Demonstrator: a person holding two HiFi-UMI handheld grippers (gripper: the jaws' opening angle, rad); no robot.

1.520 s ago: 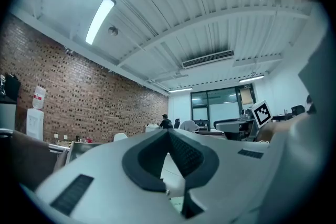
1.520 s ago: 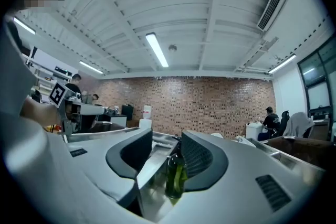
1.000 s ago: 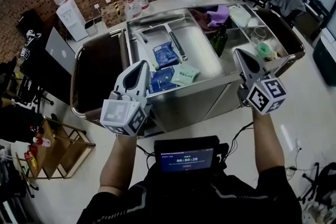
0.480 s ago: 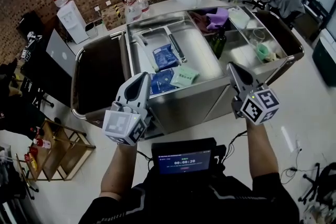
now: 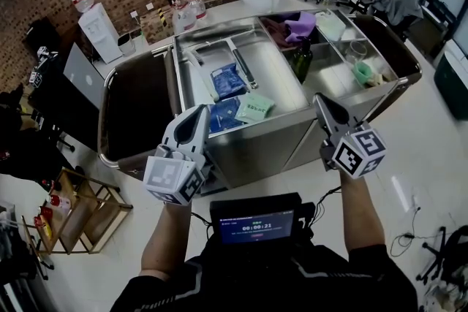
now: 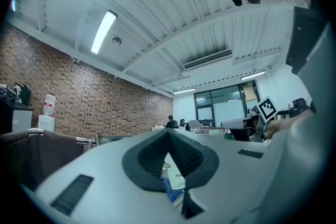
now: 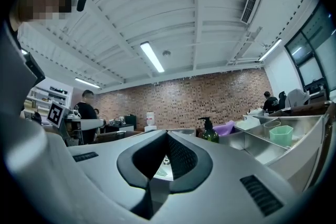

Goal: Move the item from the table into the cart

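Observation:
Two blue packets (image 5: pixel 229 78) (image 5: pixel 224 114) and a pale green packet (image 5: pixel 255 109) lie on the steel table top (image 5: pixel 278 77). A dark green pump bottle (image 5: pixel 302 58) stands at the top's right edge, also in the right gripper view (image 7: pixel 210 134). My left gripper (image 5: pixel 199 113) is shut and empty, with its tip at the table's near edge just left of the packets; its jaws meet in the left gripper view (image 6: pixel 168 131). My right gripper (image 5: pixel 319 100) is shut and empty, near the front right corner; its jaws meet in the right gripper view (image 7: pixel 167 134).
A dark bin with a chrome rim (image 5: pixel 135 106) adjoins the table on the left. Steel compartments on the right hold a purple cloth (image 5: pixel 300 25), a green cup (image 5: pixel 363 71) and a glass. A water dispenser (image 5: pixel 95 22), bottles and a seated person stand behind.
Both grippers have sunk and drawn back toward me, from over the table top to its near edge. Both stay shut. The things on the table have not moved.

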